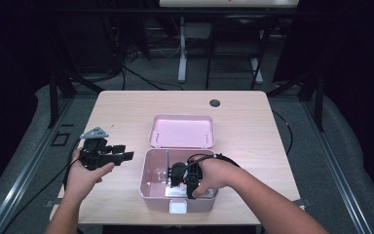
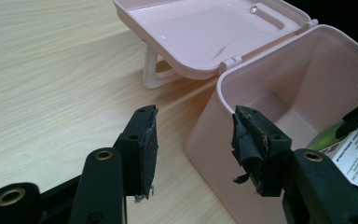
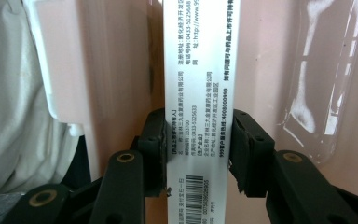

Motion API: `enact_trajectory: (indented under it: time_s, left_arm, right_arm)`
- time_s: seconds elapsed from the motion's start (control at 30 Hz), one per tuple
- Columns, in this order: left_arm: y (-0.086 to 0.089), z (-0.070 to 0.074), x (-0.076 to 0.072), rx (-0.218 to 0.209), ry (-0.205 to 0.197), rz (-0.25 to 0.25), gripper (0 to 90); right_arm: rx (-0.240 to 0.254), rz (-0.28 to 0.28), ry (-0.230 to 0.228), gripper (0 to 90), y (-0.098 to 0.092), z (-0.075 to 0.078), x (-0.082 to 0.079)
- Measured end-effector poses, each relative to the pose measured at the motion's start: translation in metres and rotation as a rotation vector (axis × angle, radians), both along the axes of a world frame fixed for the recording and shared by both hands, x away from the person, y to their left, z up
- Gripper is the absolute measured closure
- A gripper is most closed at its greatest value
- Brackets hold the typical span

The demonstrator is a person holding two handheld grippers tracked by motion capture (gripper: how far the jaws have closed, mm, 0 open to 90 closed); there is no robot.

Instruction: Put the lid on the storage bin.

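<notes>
white carton (image 3: 198, 93): top+bottom cut off by frame | print too small/blurred | pink box (image 2: 279, 84): right side cropped

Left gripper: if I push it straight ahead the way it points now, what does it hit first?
Probably the pink box: its near rim corner sits just beyond the open left gripper, roughly between the fingers. The right-hand finger would likely touch the wall first, though depth is hard to judge.

The left gripper (image 1: 108, 155) sits in the person's left hand (image 1: 85, 173), its jaws spread wide apart with nothing between them. The right gripper (image 1: 181, 176), held in the right hand (image 1: 214, 175), points downward, its jaws closed from both sides on a white printed box (image 3: 198, 112).
</notes>
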State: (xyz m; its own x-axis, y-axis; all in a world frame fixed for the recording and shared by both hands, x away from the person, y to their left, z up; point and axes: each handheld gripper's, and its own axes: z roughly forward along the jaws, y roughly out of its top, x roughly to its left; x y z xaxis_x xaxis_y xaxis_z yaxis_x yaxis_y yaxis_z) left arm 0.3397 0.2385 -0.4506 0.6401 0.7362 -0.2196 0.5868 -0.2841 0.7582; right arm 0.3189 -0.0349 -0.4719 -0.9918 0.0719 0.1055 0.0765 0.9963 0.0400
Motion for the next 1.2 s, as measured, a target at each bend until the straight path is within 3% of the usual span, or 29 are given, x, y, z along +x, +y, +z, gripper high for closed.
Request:
enact_trajectory:
  time_s: [0.3,0.5,0.83,1.2]
  left_arm:
    - [0.001,0.000,0.000,0.005,-0.002,-0.006,50.1]
    - [-0.001,-0.001,0.000,0.006,0.001,0.001,50.1]
    - [-0.002,0.000,0.000,0.016,-0.007,-0.004,50.5]
    - [-0.004,0.000,-0.001,0.014,-0.009,-0.010,51.2]
  right_arm:
    - [0.041,-0.044,0.012,59.3,-0.008,0.013,0.001]
    - [0.062,-0.050,-0.009,59.9,-0.014,0.024,-0.001]
    - [0.082,-0.074,-0.058,57.7,-0.020,0.043,-0.005]
    - [0.141,-0.130,-0.124,56.5,-0.032,0.060,-0.001]
